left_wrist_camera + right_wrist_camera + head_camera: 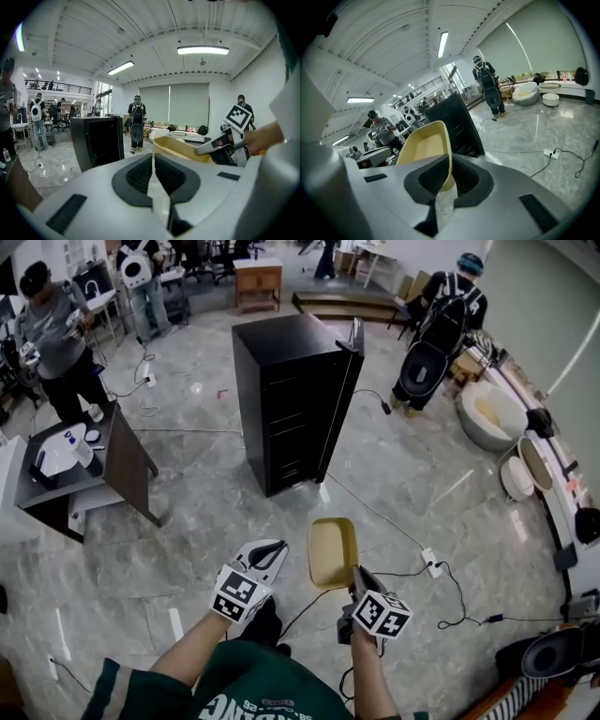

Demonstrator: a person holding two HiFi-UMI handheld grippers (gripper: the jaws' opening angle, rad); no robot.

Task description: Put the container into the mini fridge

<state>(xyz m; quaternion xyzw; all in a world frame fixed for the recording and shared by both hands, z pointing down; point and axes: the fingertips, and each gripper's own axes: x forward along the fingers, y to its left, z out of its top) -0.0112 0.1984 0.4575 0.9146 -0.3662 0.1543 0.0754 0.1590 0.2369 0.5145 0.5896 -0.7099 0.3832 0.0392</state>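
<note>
Head view: looking steeply down at a grey marble floor (441, 484), with both grippers held out low in front of the person.
Mini fridge (286, 399): black and upright in the middle of the floor, farther off than both grippers. Its door (342, 395) is hanging open along the right side.
Container (333, 551): a shallow tan tray, riding in the air open side up, near the person and well short of the fridge.
Right gripper (364, 585): pinching the container's near rim. The right gripper view is showing the rim wall clamped between the two dark pads.
Left gripper (269, 557): jaws drawn to a narrow slit with nothing between them, hovering just left of the container — not touching it.
Power strip (431, 563): lying on the floor to the right, cables trailing from it.
Bystanders: one standing at the far left beside a low table (112, 465) — another at the far right, wearing a backpack.
</note>
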